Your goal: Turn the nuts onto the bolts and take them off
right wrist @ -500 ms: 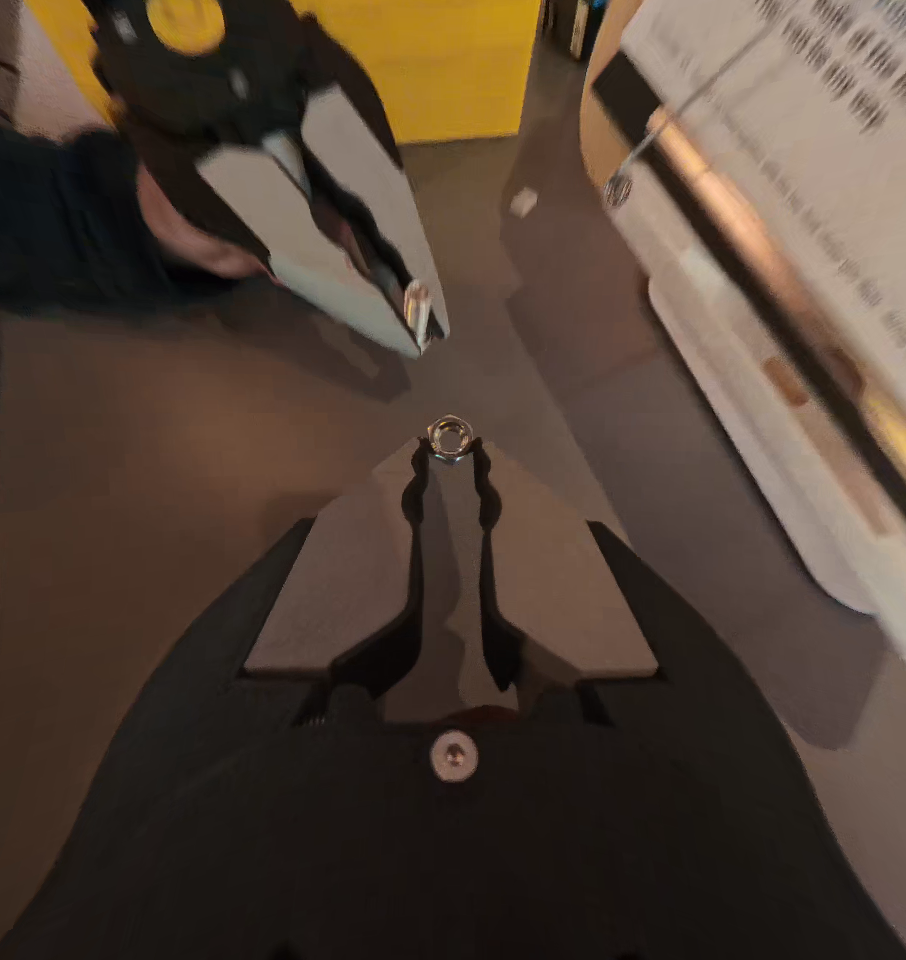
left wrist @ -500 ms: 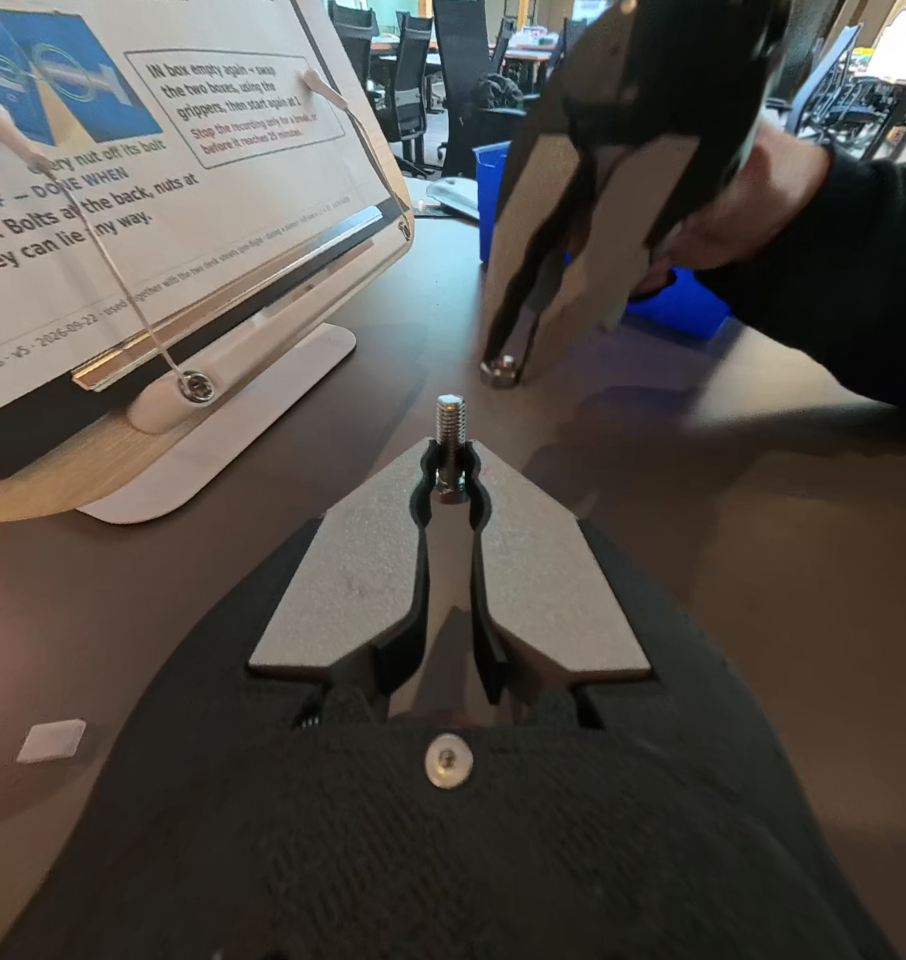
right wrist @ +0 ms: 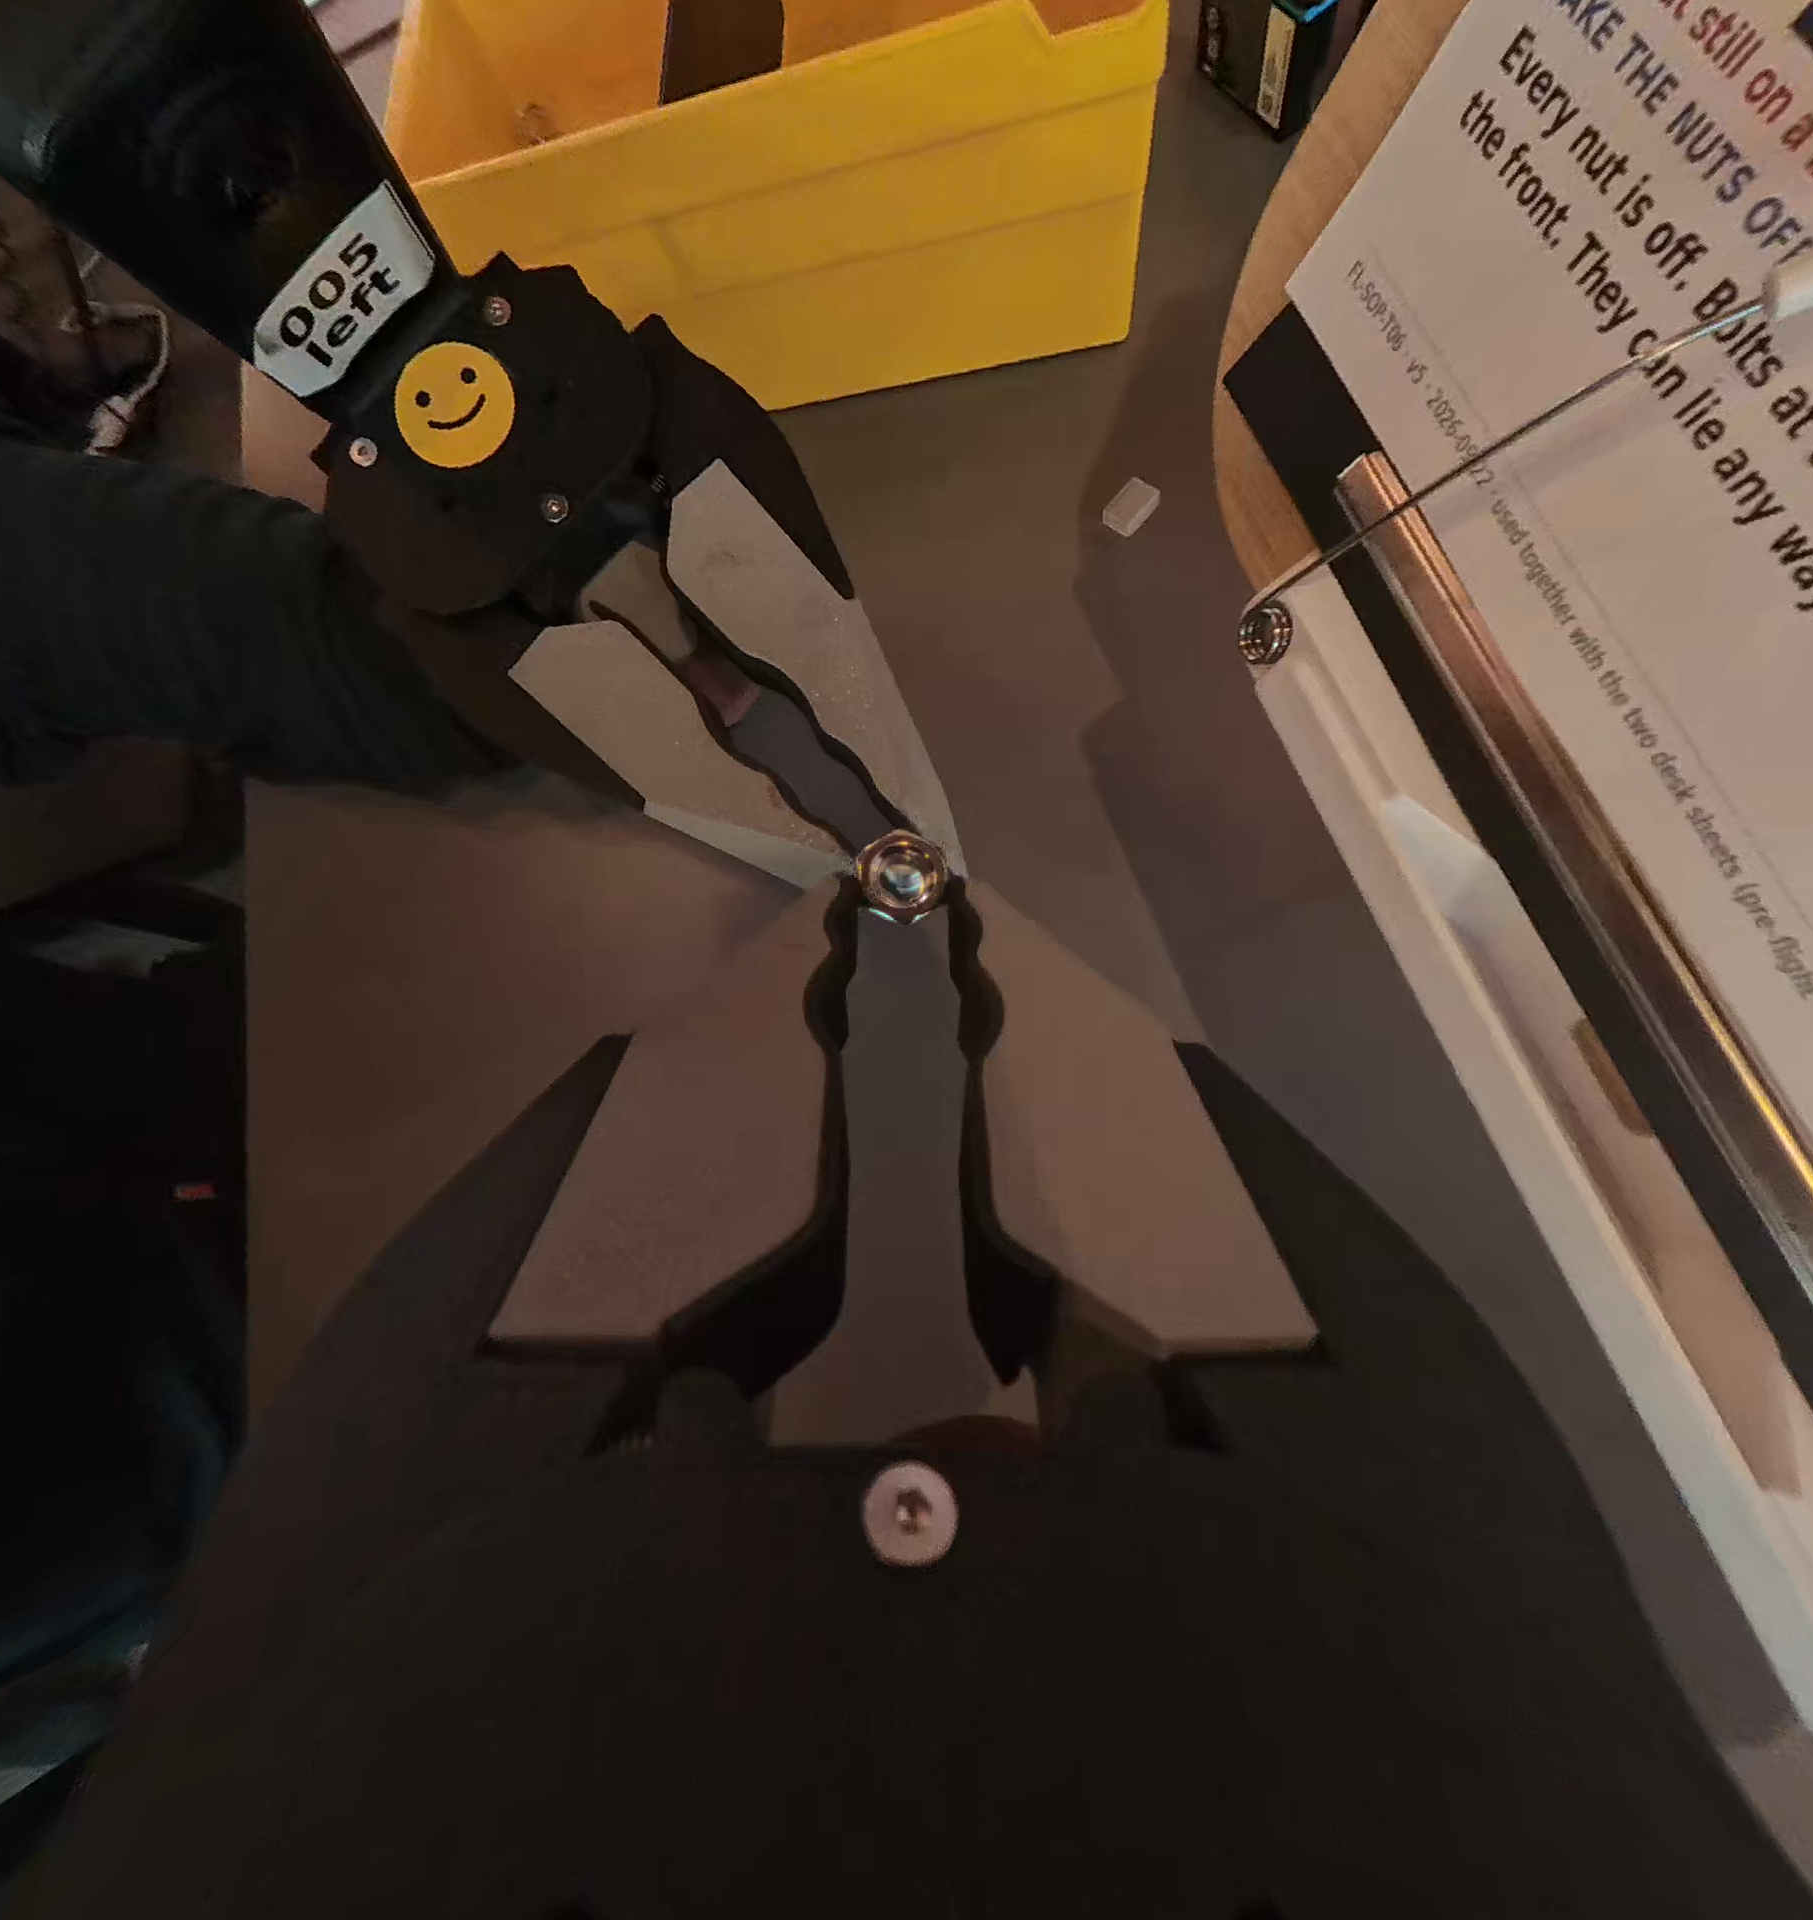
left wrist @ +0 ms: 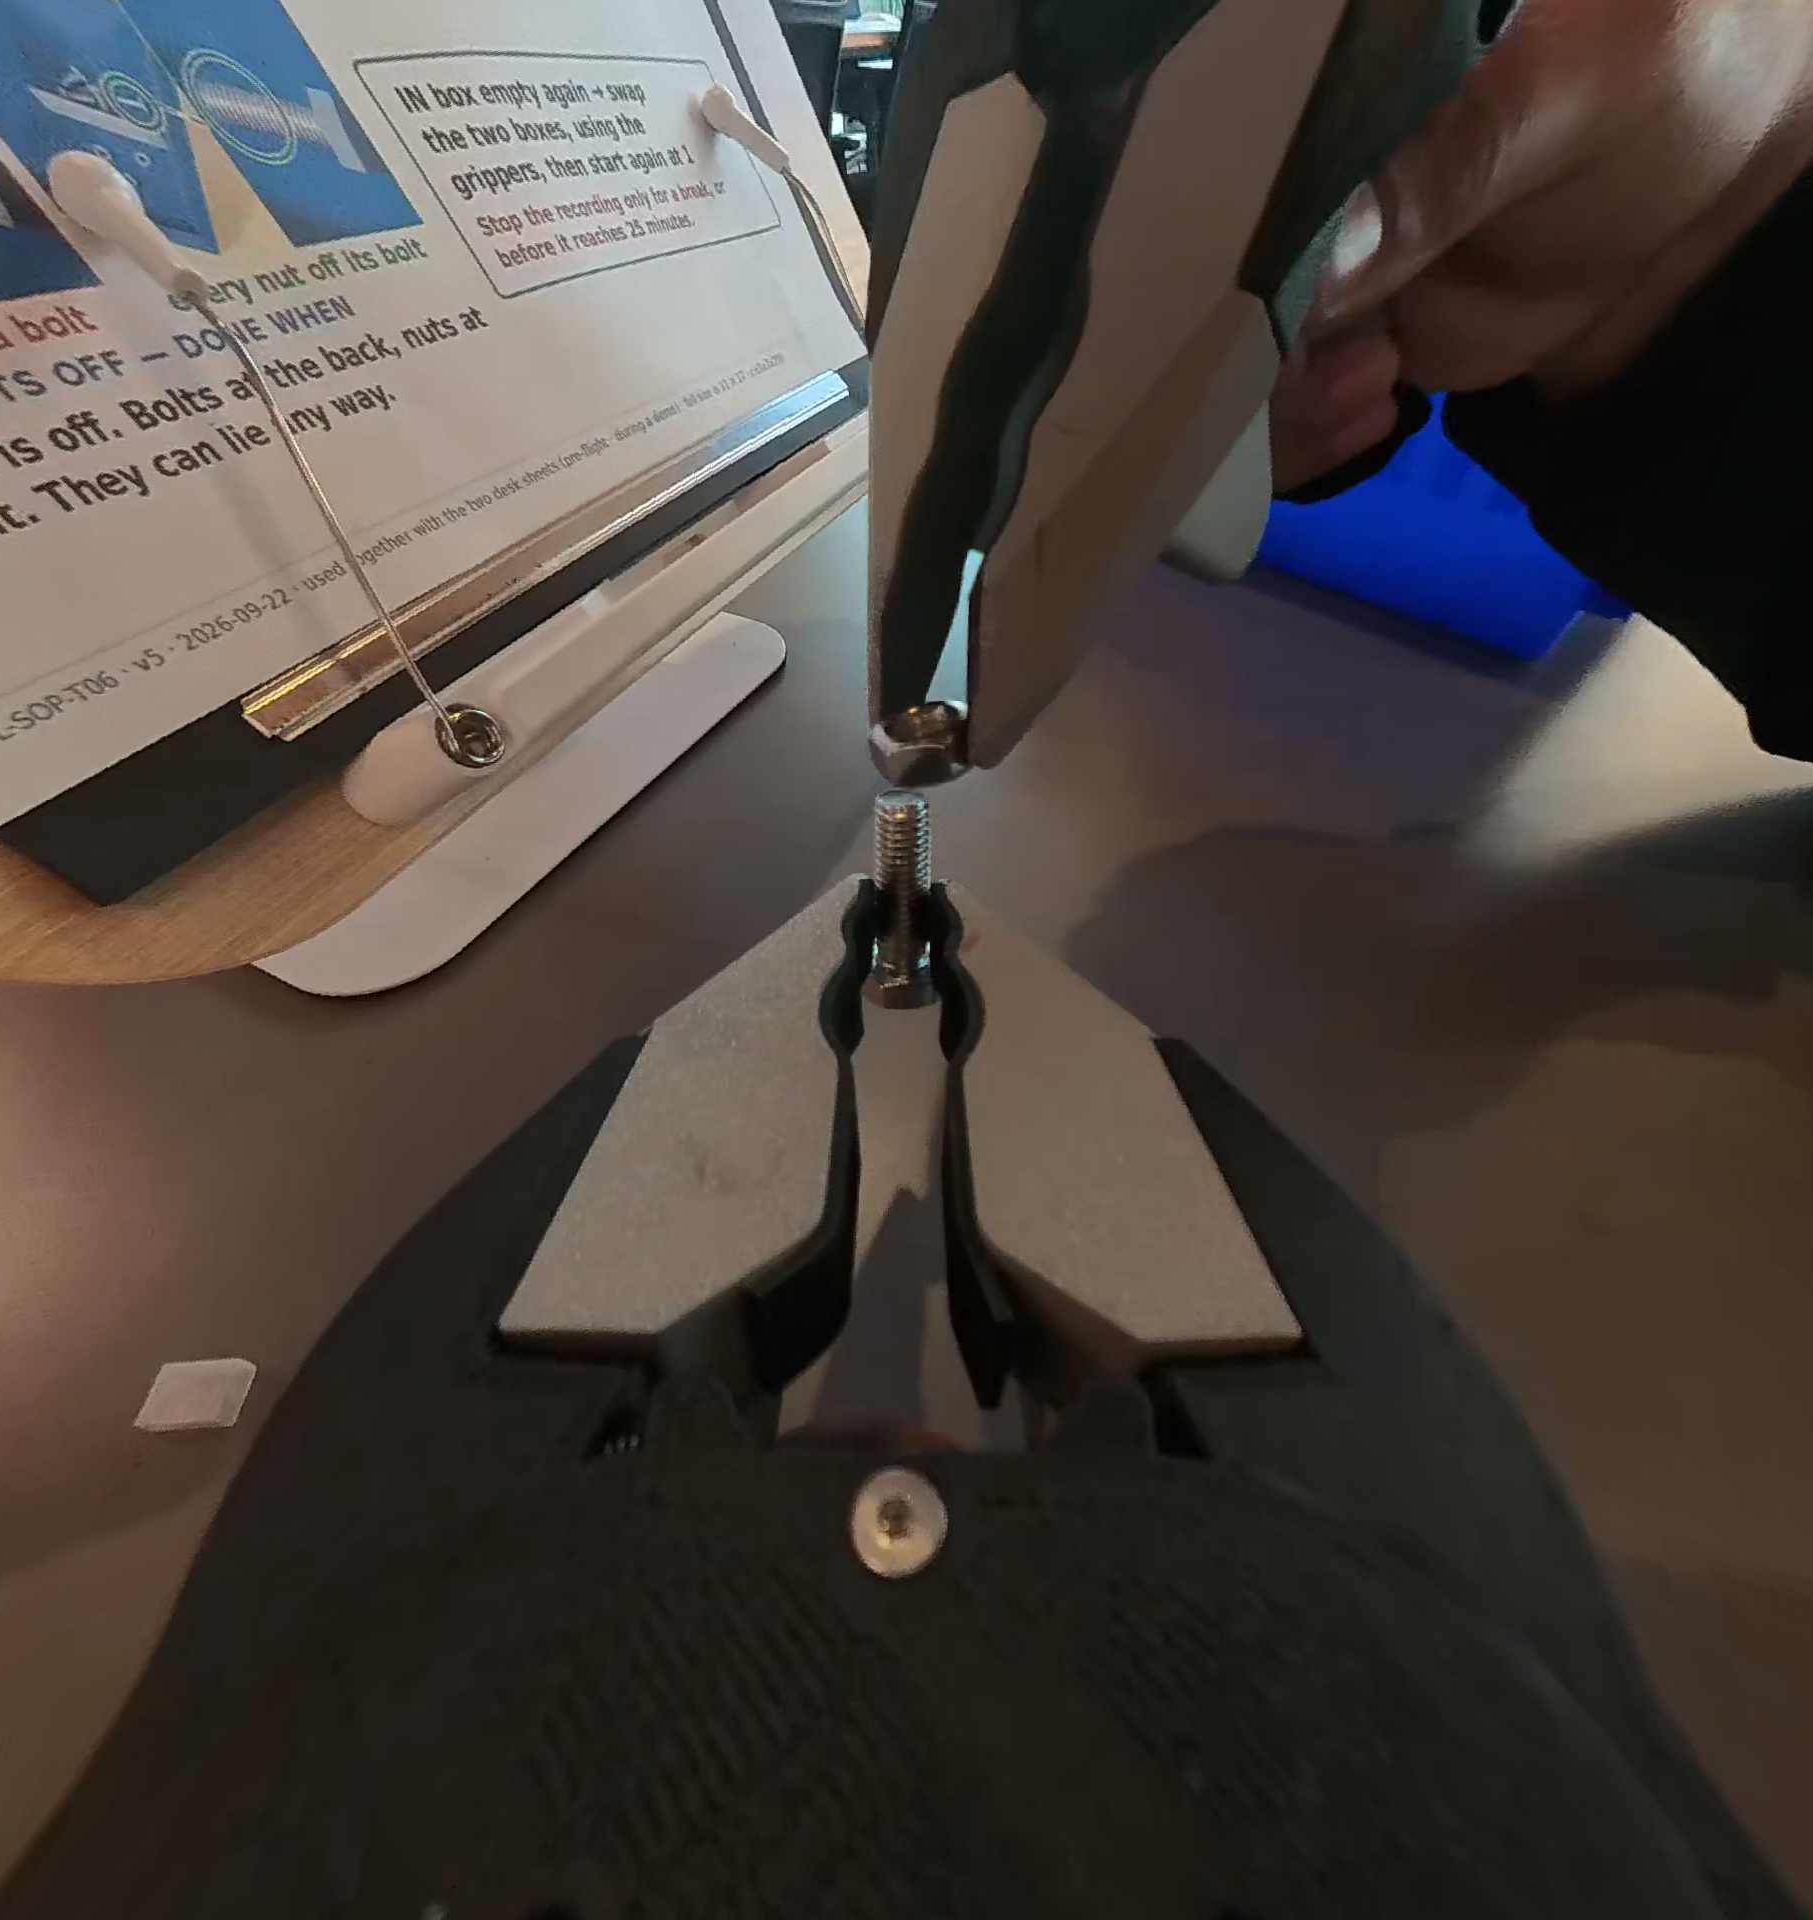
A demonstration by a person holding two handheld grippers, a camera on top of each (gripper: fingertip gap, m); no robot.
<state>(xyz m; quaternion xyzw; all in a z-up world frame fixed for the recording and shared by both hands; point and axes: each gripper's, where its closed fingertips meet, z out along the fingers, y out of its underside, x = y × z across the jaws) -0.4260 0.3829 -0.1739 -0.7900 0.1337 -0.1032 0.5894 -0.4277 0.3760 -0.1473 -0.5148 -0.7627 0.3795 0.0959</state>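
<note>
My left gripper (left wrist: 902, 914) is shut on a silver bolt (left wrist: 900, 862) and holds it upright, threaded end up, above the dark table. My right gripper (left wrist: 928, 727) comes down from above, shut on a silver hex nut (left wrist: 917, 746). The nut hangs just above the bolt's tip with a small gap. In the right wrist view the nut (right wrist: 900, 876) sits between my right gripper's tips (right wrist: 900, 899), and the bolt's end shows through its hole. The left gripper (right wrist: 881, 842) reaches in there from the upper left.
A white document stand with an instruction sheet (left wrist: 382, 416) stands to the left, also at the right in the right wrist view (right wrist: 1608, 727). A yellow bin (right wrist: 777, 208) and a blue bin (left wrist: 1421, 551) stand on the table. A small white block (left wrist: 195, 1392) lies nearby. Left and right tips are no more than a few centimetres apart. The small white block (left wrist: 195, 1392) sits 15 centimetres or so from the ends of my left fingers. My right wrist view (right wrist: 1131, 501) looks at it from another angle.
My right gripper has brought the nut closer, from a spot apart from the bolt to just above its tip, lined up with it. The left gripper still holds the bolt upright.
</note>
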